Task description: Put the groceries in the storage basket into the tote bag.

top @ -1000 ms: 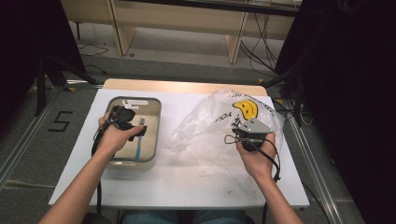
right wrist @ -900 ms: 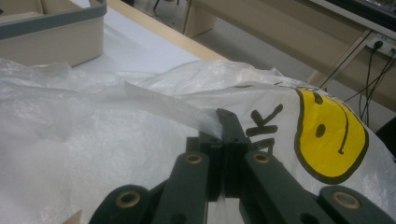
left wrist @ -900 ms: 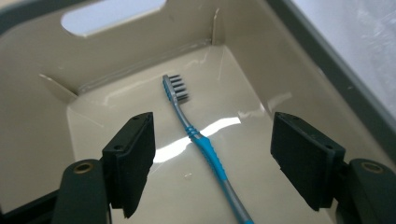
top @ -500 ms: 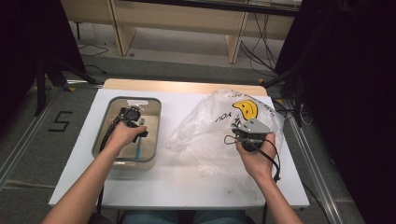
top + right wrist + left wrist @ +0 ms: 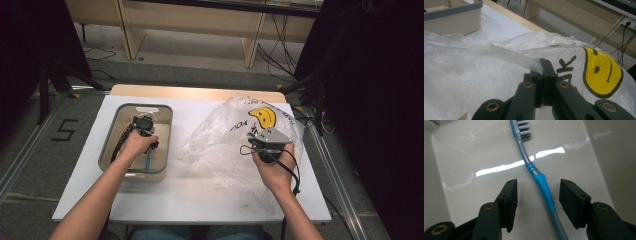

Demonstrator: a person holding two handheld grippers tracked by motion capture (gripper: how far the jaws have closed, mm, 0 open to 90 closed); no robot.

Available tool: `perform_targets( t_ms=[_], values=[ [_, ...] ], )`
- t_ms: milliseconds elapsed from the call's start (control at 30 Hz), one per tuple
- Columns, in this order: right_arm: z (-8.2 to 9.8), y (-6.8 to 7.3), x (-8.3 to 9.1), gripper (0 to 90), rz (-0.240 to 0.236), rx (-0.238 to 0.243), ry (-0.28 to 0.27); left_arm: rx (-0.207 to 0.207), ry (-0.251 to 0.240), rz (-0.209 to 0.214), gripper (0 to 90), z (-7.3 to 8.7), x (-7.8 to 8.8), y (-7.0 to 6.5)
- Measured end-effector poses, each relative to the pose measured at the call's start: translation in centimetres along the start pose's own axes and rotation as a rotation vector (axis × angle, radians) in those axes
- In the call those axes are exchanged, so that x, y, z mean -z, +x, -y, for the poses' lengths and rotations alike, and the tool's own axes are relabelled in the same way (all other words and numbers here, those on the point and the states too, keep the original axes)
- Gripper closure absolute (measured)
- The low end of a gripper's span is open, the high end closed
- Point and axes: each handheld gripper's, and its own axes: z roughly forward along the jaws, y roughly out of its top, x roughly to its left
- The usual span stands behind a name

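Note:
A blue and grey toothbrush [image 5: 541, 185] lies on the floor of the beige tub [image 5: 111, 150], its handle end [image 5: 148, 163] poking out past the hand in the high view. My left gripper [image 5: 537, 192] is down inside the tub and straddles the handle. Its jaws have just been closing, and there is still a gap between each pad and the handle. My right gripper [image 5: 543, 75] is shut on a fold of the clear plastic bag [image 5: 225, 137] with the yellow smiley face [image 5: 602, 75], holding that edge up off the table.
The white table [image 5: 200, 192] has free room in front of the tub and the bag. A wooden strip [image 5: 195, 93] runs along its far edge. Dark curtains stand at both sides, and cables lie on the floor beyond.
My left hand has gone forward and down into the tub, over the toothbrush. The right hand and the bag have stayed where they were.

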Motion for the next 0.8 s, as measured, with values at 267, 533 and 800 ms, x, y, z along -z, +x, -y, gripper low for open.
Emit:
perform_targets(
  t_ms=[267,533,800],
  values=[
    [-0.01,-0.04,0.02,90.0,-0.004,-0.001,0.001,0.018,0.027,0.008,53.4,-0.27,-0.25,-0.14],
    [-0.02,0.01,0.01,90.0,-0.004,-0.002,0.002,0.033,0.046,0.034,62.4,-0.58,-0.29,-0.08],
    [-0.01,-0.04,0.02,90.0,-0.004,-0.001,0.002,0.05,0.059,0.036,67.1,-0.78,-0.34,0.16]
  ],
)
